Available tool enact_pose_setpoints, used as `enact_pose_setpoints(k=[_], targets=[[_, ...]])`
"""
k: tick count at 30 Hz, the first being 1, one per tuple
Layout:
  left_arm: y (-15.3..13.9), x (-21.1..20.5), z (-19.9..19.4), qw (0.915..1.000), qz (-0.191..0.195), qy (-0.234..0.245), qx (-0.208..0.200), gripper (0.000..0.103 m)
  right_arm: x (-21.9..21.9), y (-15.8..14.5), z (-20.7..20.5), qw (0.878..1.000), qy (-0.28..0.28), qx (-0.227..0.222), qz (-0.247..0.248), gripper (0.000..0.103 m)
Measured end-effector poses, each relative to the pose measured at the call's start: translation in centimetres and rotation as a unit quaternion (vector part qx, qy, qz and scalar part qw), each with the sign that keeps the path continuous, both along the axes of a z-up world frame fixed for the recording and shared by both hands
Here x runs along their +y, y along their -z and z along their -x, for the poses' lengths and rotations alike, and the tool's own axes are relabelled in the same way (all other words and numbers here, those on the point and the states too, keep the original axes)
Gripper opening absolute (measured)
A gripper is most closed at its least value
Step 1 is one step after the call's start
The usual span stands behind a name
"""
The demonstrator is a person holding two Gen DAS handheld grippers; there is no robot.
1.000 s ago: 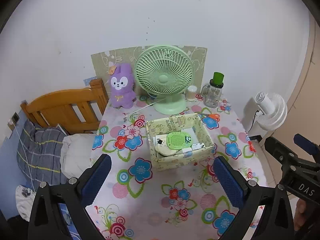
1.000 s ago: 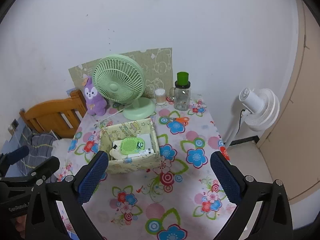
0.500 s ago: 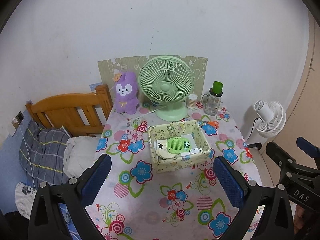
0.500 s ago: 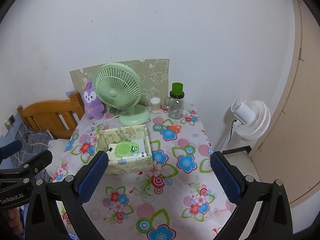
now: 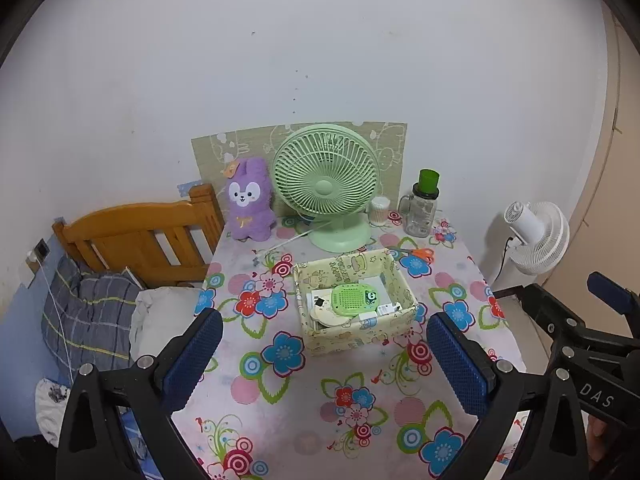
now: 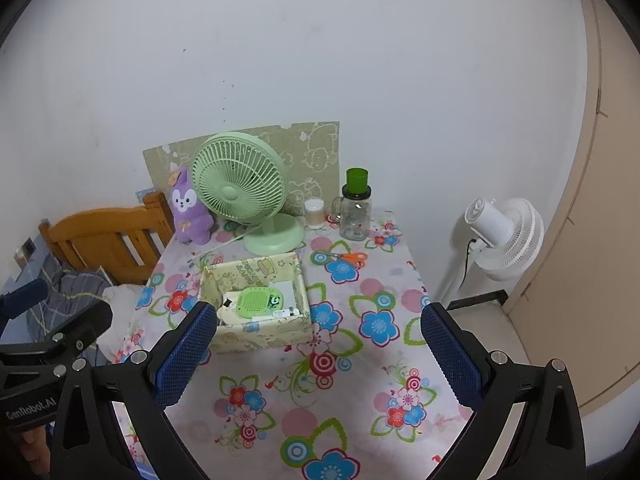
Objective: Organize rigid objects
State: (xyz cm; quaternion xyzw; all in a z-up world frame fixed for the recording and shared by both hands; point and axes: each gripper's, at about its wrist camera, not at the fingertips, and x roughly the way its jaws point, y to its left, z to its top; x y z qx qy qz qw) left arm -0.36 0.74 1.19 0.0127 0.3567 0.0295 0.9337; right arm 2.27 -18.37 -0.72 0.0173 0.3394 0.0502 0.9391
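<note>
A pale yellow fabric box [image 5: 394,326] [image 6: 224,280] sits mid-table on a floral cloth. Inside it lie a green round device [image 5: 352,299] [image 6: 258,301], a white card and small white items. Orange-handled scissors [image 5: 418,253] [image 6: 348,257] lie on the cloth right of the box. My left gripper [image 5: 324,354] hangs open, well back from the box, holding nothing. The right gripper [image 6: 314,346] is open too, empty, its left finger overlapping the box's near corner in view.
At the table's back stand a green desk fan [image 5: 326,184] [image 6: 240,184], a purple plush rabbit [image 5: 248,200] [image 6: 188,208], a small white jar [image 5: 379,210] [image 6: 314,213] and a green-capped glass jar [image 5: 424,208] [image 6: 356,208]. A wooden bed frame [image 5: 132,232] is left; a white floor fan [image 5: 536,236] [image 6: 502,236] right.
Both grippers have pulled back and up from the table; the box and the back-row objects look smaller and farther. Both stayed open. Nothing on the table has moved.
</note>
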Motion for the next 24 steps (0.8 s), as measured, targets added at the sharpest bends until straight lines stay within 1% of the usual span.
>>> enact_pose_setpoints(k=[6, 24], targets=[[0.15, -0.24, -0.18, 1.0, 0.003, 0.006, 0.002, 0.103, -0.13, 0.0, -0.05, 1.0, 0.004, -0.003, 0.004, 0.103], [0.38, -0.67, -0.88, 0.9999, 0.005, -0.009, 0.009, 0.103, -0.63, -0.18, -0.91, 1.0, 0.003, -0.002, 0.009, 0.103]])
